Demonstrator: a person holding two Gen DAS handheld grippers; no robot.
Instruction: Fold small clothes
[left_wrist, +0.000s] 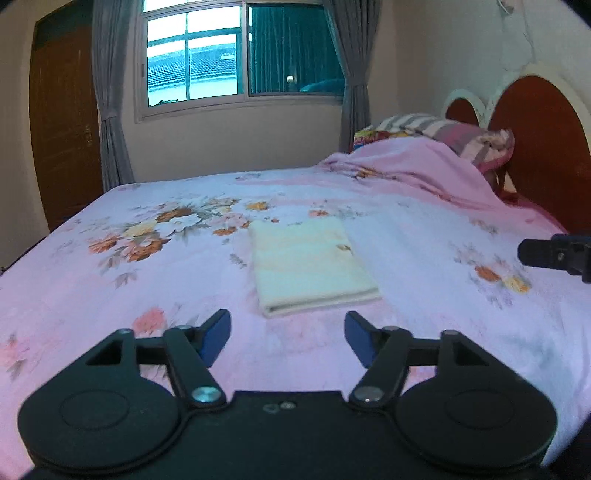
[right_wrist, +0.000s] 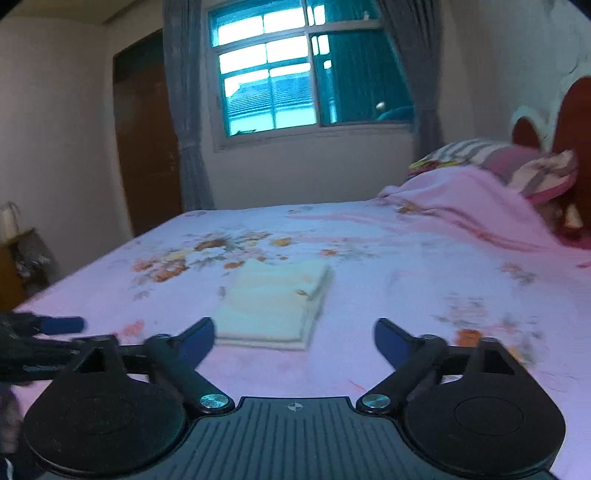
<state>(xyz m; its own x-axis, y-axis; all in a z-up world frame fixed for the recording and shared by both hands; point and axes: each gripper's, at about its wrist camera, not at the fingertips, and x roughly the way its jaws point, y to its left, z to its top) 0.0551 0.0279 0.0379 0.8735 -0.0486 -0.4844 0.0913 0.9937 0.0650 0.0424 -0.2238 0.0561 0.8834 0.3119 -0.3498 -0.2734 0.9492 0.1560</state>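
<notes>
Left tool: jaws apart, nothing between the blue pads – raised above the near part of the bed, aimed at the folded cloth
Right tool: jaws spread wide, empty – likewise above the near part of the bed, clear of the cloth
Folded cloth: pale cream, folded into a flat rectangle with layered edges facing the cameras; lying on the bedspread near mid-bed, beyond both tools, touched by neither
Cloth in right view: same rectangle, stacked layers visible along its right side; slightly blurred
Bedspread: pink, printed with orange and white flower clusters; largest cluster just left of and behind the cloth
Blanket: plain pink, bunched at the head end, to the right
Pillows: striped and patterned, stacked against the headboard, partly under the blanket
Headboard: red-brown rounded panels with a pale border, at far right
Window: behind the bed, grey curtains tied back on either side
Door: brown wood, left of the window
Cross views: tip of the right tool at the right edge of the left view; left tool at the left edge of the right view, blurred
</notes>
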